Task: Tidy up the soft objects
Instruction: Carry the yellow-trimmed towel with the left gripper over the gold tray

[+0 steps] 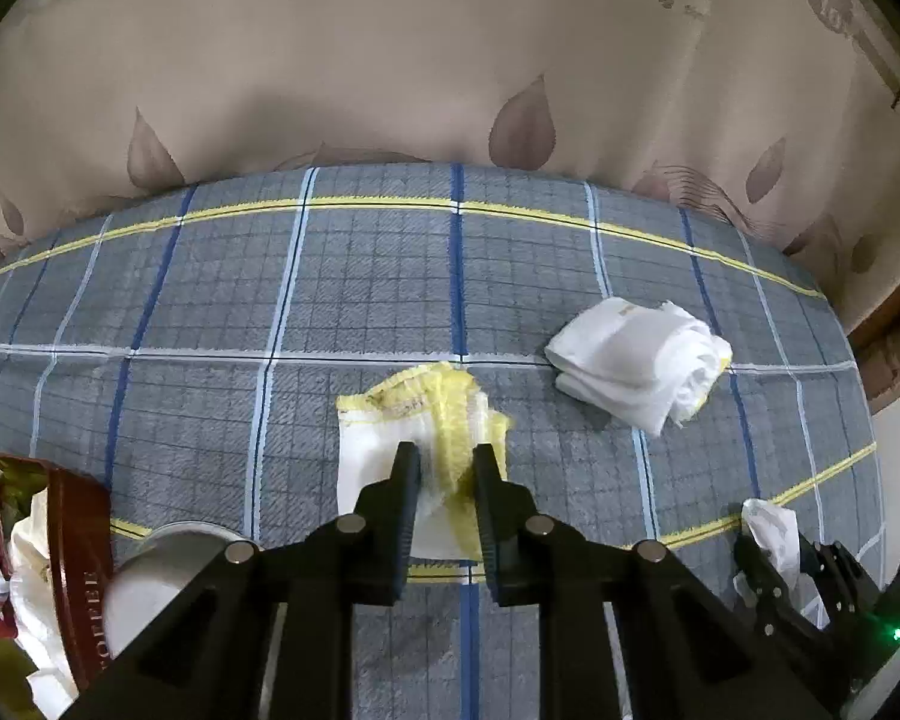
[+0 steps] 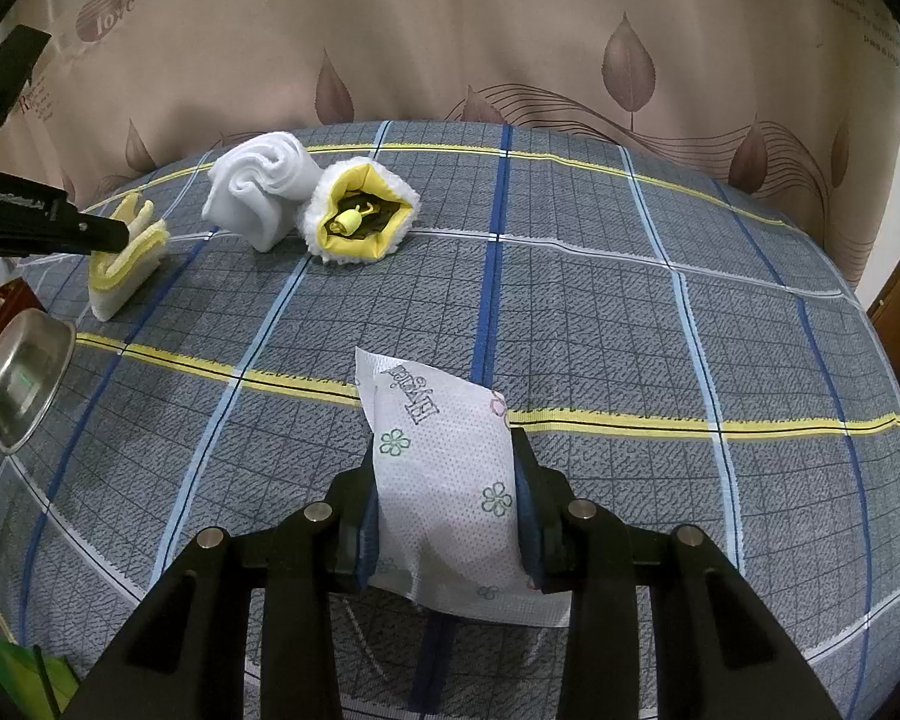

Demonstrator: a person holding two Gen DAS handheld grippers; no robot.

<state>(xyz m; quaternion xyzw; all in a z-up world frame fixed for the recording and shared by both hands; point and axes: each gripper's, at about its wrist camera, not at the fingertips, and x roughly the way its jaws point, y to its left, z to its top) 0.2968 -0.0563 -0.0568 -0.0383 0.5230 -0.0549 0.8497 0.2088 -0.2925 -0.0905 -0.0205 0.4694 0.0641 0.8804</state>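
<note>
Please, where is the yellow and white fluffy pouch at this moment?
In the right wrist view, the fluffy pouch lies at the far left of the checked cloth, touching the rolled white cloth on its left. The left wrist view does not show it.

On the bed [image 2: 630,312], the rolled towel [image 2: 264,192] lies at ten o'clock, a mop pad [image 2: 360,216] touching its right side, a bowl [image 2: 24,378] at nine.

Yellow cloth [image 1: 414,420]: white with yellow trim, folded, flat on the bed.
White cloth [image 1: 636,360]: folded and partly rolled, lying well right of the yellow cloth.
Duster [image 2: 360,213]: yellow with a white fluffy rim, touching the white cloth.
Packet [image 2: 444,480]: white, flower-printed, upright.
</note>
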